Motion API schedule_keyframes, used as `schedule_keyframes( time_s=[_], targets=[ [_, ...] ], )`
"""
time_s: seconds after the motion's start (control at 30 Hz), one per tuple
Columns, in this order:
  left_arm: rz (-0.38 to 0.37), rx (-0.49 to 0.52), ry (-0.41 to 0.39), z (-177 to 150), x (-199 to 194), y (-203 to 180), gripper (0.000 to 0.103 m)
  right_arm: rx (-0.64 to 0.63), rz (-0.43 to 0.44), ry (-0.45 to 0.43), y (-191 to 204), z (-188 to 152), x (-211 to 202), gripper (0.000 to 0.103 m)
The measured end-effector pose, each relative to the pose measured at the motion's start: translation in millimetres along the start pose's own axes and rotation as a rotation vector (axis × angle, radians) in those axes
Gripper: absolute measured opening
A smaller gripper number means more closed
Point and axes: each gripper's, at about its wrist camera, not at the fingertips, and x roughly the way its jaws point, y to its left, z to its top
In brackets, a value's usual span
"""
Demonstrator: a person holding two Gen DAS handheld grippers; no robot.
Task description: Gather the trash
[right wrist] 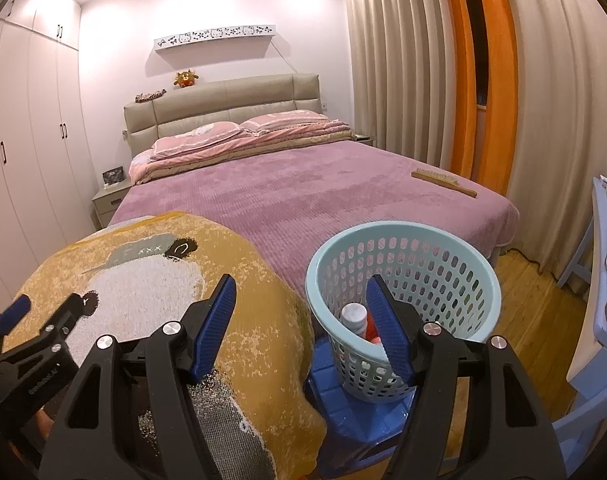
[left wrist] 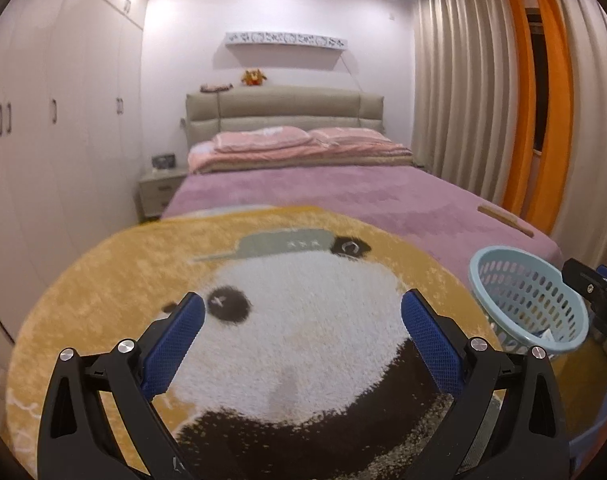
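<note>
Hovering over the panda rug point(left wrist: 263, 320), the left hand-held gripper point(left wrist: 303, 320) has its jaws spread wide with nothing between them; the rug looks blurred in its view. The right hand-held gripper point(right wrist: 301, 320) is spread too, pinching nothing, one finger standing in front of the pale blue basket point(right wrist: 443, 256). Inside the basket, trash is only partly visible: a white-capped bottle point(right wrist: 353, 316) and something red point(right wrist: 370, 330), mostly hidden behind the finger and the basket wall. Under the basket sits a blue stool point(right wrist: 351, 412), cut off below. Beyond the basket, a wooden brush point(right wrist: 443, 182) lies on the bed point(right wrist: 303, 200).
</note>
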Motion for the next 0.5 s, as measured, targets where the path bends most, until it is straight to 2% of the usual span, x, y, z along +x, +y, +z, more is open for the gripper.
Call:
schedule_keyframes(
  time_s=[0.37, 0.5],
  targets=[
    [0.054, 0.074, -0.028, 13, -20, 6, 0.096, -0.015, 0.021, -0.012, 12, 4, -5, 0.064],
    [0.087, 0.068, -0.055, 14, -26, 13, 0.096, -0.027, 0.032, -0.014, 21, 6, -8, 0.064]
  ],
)
